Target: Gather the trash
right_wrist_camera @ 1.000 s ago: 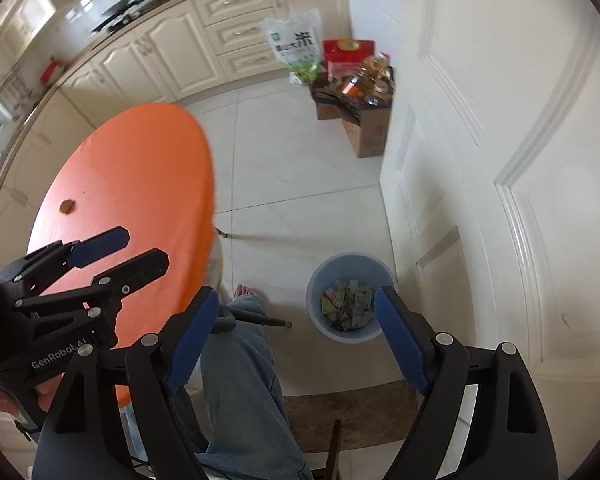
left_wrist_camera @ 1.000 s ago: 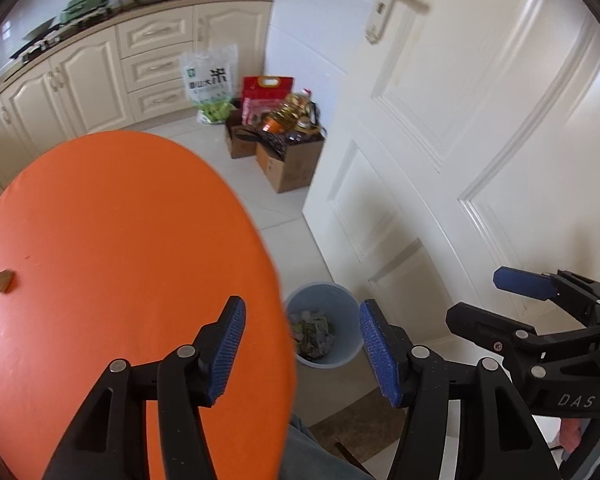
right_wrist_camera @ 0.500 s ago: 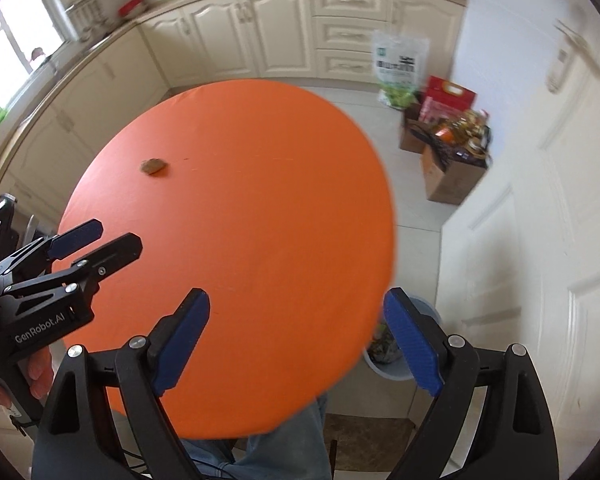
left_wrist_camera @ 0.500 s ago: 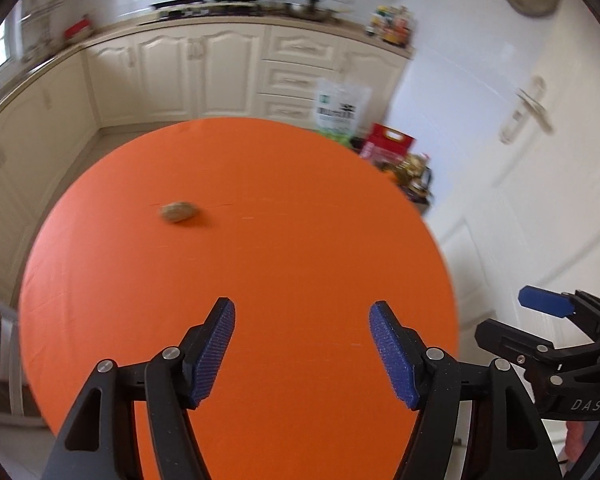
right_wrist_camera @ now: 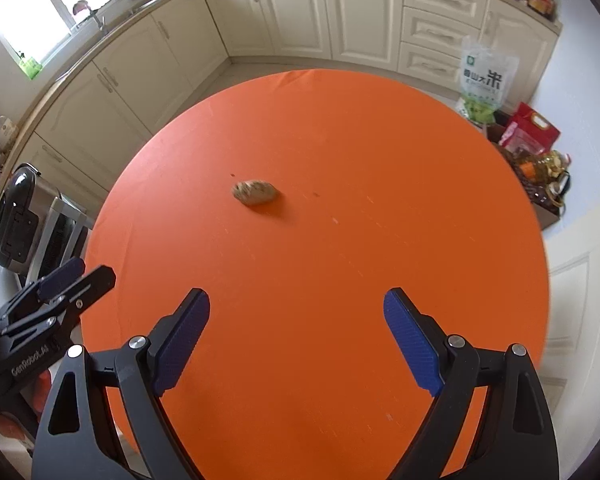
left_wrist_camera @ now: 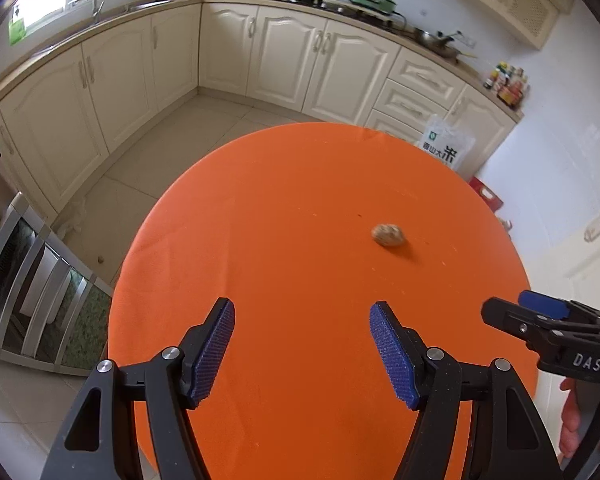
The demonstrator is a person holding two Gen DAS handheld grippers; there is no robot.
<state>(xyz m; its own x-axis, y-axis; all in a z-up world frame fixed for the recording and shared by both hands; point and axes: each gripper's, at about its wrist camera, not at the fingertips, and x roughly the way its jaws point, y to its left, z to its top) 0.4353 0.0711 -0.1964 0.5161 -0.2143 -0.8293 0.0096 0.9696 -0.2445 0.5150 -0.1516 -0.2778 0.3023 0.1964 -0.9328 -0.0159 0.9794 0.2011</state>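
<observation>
Fingers [left_wrist_camera: 392, 354] spread on both my grippers, empty. Crumpled brown trash wad [left_wrist_camera: 388, 235] sits mid-bench [left_wrist_camera: 284, 208], far ahead. Looks light, squashy; I'd pinch across its short sides.

both wrist views look down and forward over the orange surface [left_wrist_camera: 300, 240] toward the cabinets [right_wrist_camera: 360, 8], sharing both.

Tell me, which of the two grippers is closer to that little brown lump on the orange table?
Hard to call; roughly equal. The brown lump lies ahead and to the right of the left gripper, and ahead and to the left of the right gripper. Both are open, well short of it.
</observation>
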